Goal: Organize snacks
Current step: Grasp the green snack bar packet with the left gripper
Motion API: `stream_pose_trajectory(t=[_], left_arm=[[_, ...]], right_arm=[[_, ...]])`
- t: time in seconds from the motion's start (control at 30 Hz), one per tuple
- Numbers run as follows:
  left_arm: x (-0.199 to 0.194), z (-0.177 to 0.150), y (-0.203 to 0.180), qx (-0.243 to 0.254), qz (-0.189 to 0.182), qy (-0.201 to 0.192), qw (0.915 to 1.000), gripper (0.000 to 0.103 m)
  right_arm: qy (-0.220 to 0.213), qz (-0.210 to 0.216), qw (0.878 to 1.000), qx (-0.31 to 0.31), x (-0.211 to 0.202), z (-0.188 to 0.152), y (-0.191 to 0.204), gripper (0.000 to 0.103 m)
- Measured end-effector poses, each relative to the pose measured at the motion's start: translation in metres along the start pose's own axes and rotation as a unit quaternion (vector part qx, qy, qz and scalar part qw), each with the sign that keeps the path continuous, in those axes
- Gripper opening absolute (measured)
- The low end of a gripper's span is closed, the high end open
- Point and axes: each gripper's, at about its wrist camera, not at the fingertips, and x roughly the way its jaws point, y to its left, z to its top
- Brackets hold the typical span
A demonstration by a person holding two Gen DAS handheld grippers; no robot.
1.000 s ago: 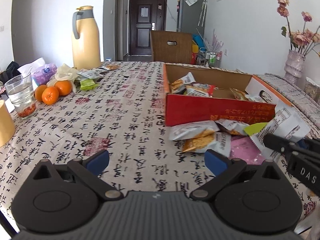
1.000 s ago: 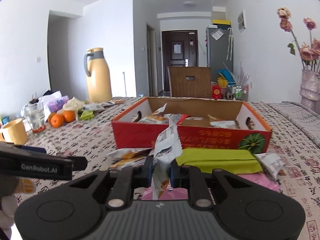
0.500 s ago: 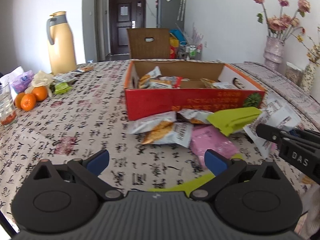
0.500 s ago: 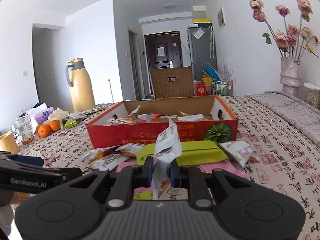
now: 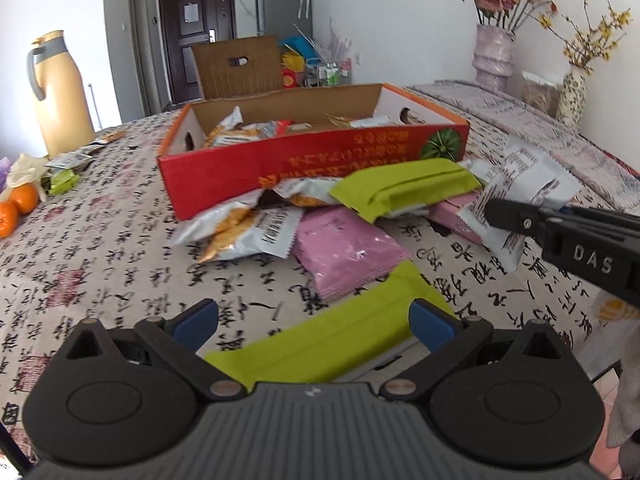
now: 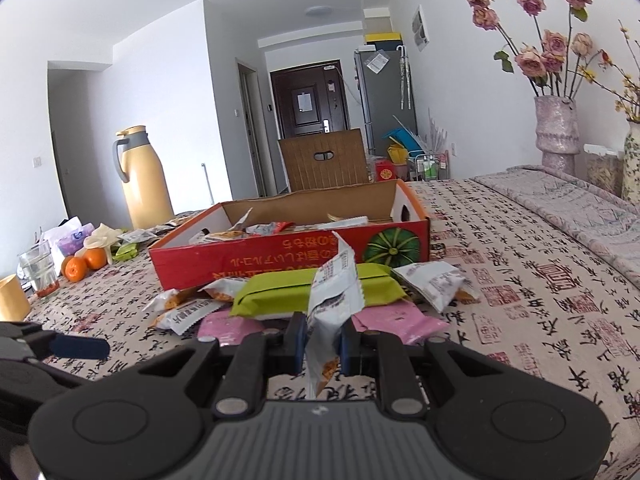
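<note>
Red cardboard forms the low snack box (image 5: 312,160) at the middle of the table, its open top showing several small packets already lying inside. Every other snack sits in a loose pile just in front of the box's near wall: a long green packet (image 5: 404,190) leaning against that wall, silver-and-orange chip packets (image 5: 236,232) to the left of it, and a pink packet (image 5: 344,252) a little nearer than those. A second green packet (image 5: 332,340) lies nearest of all, well forward of the box, and its end reaches between the spread blue pads of the left gripper (image 5: 314,318), which stands wide open and presses on nothing.

To the right of the pile, the right gripper (image 6: 323,344) is closed on a white printed packet (image 6: 334,292), which stands upright between its blue pads above the table, in front of the box and not in it. In the left wrist view the same packet shows pinched at the tip of the black fingers, to the right of the box's near corner.

Far to the left of the box stand a yellow thermos jug (image 6: 140,180), two oranges (image 6: 84,264) and a glass (image 6: 38,268). Beyond its right end, a vase of dried roses (image 6: 556,132) stands by the wall. A cloth with black calligraphy (image 5: 120,248) covers the table.
</note>
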Motion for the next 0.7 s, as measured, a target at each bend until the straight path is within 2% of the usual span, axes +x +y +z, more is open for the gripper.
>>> stream_pose_trajectory(t=[0.3, 0.47, 0.5, 0.57, 0.7], left_arm=[[0.013, -0.001, -0.006, -0.002, -0.022, 0.013, 0.9997, 0.103], [0.015, -0.008, -0.003, 0.002, -0.017, 0.025, 0.9995, 0.102], [0.016, -0.009, -0.002, -0.001, -0.015, 0.028, 0.9995, 0.096], [0.017, -0.008, 0.004, -0.011, -0.019, 0.03, 0.9993, 0.092], [0.015, -0.005, 0.004, -0.014, -0.027, 0.025, 0.9992, 0.066]], right_arm=[[0.0, -0.001, 1.0, 0.011, -0.003, -0.002, -0.012, 0.016], [0.0, 0.0, 1.0, 0.014, -0.004, -0.003, -0.015, 0.016], [0.0, 0.0, 1.0, 0.014, -0.004, -0.003, -0.014, 0.016], [0.0, 0.001, 1.0, 0.014, -0.005, -0.003, -0.014, 0.016], [-0.002, 0.002, 1.0, 0.013, -0.007, -0.003, -0.013, 0.016]])
